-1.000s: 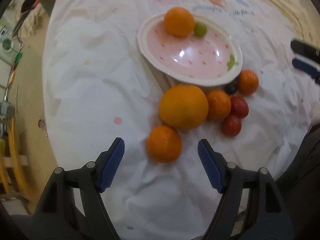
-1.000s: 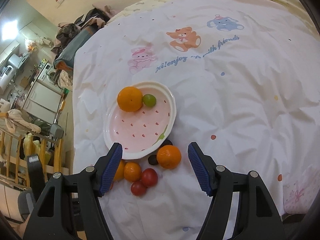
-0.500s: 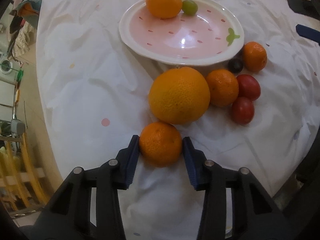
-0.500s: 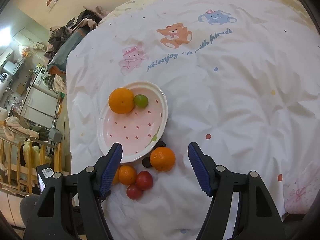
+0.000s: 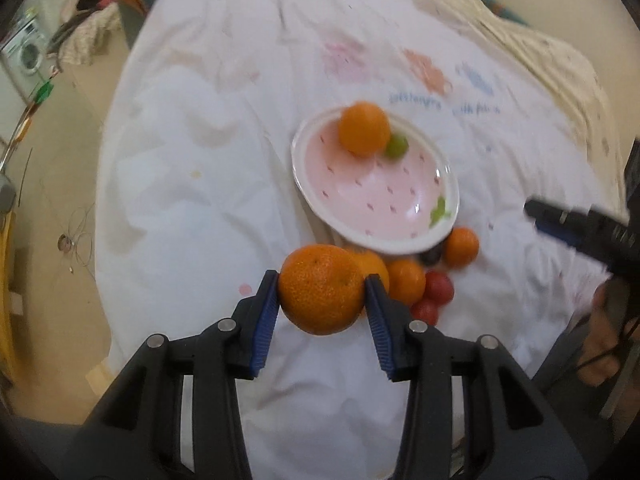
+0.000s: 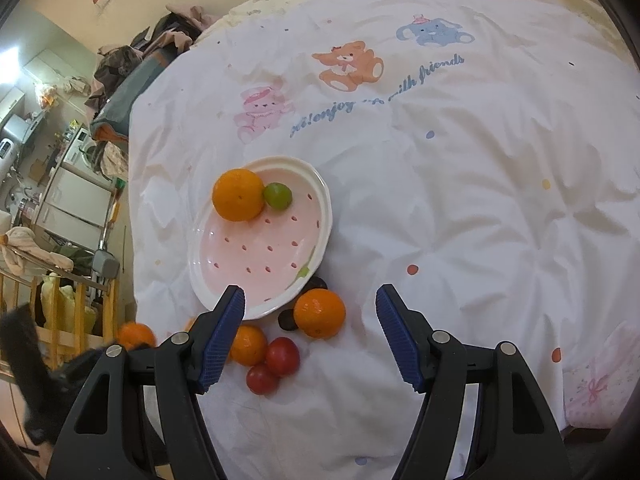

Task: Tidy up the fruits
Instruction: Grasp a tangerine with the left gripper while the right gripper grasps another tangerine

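Note:
My left gripper [image 5: 322, 294] is shut on a small orange [image 5: 321, 289] and holds it above the bedsheet, near side of the pink plate [image 5: 416, 242]. The plate [image 6: 320, 184] holds an orange [image 6: 238, 195] and a green fruit [image 6: 278, 196]. By the plate's near rim lie a big orange [image 5: 376, 266], mostly hidden behind the held one, small oranges [image 6: 319, 313], two red tomatoes [image 6: 282, 356] and a dark fruit [image 6: 286, 320]. My right gripper [image 6: 310, 334] is open and empty, above this cluster. The held orange also shows in the right wrist view [image 6: 134, 335].
The fruit lies on a white bedsheet [image 6: 460, 200] with cartoon bears and blue text. The bed's left edge drops to the floor [image 5: 48, 208]. A wooden crib rail [image 6: 60, 320] and household clutter stand at the left. The right gripper [image 5: 580, 228] reaches in from the right in the left wrist view.
My left gripper closed on the small orange and has lifted it off the sheet, pulling back from the plate. The right gripper has stayed open and nearly still.

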A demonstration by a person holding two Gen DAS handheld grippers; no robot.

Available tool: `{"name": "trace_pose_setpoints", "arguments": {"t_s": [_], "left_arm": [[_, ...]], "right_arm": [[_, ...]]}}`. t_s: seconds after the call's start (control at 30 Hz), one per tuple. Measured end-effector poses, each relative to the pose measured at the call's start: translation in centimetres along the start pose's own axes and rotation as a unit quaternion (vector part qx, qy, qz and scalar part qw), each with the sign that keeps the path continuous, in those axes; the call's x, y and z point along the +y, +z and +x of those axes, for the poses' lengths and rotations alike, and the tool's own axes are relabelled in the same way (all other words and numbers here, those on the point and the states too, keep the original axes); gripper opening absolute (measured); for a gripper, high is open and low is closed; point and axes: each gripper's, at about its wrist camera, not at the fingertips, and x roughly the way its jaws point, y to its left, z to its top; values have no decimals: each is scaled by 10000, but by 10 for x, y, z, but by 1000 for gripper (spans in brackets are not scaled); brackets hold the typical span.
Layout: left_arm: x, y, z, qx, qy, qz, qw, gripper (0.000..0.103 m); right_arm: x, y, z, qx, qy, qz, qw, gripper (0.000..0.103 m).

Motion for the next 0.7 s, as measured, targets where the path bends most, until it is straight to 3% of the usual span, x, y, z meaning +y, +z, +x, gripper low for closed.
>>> {"name": "trace_pose_setpoints", "arguments": {"t_s": [0.1, 0.17, 0.37, 0.47, 0.7], "left_arm": [[11, 8, -1, -96, 19, -186, 9998, 38], [14, 13, 1, -82, -17, -329, 9994, 38], [22, 16, 7, 10, -5, -532, 9986, 39], [26, 17, 8, 89, -202, -652, 9976, 38], [23, 19, 4, -53, -172, -587, 9981, 39]], "right_arm": [[-2, 2, 17, 376, 110, 61, 9992, 70], [2, 5, 35, 779, 162, -72, 9968, 59], [6, 2, 66, 1188, -112, -152, 9927, 56], [9, -1, 75, 1256, -265, -272, 9913, 56], [9, -3, 88, 1372, -435, -415, 9887, 47]]}}
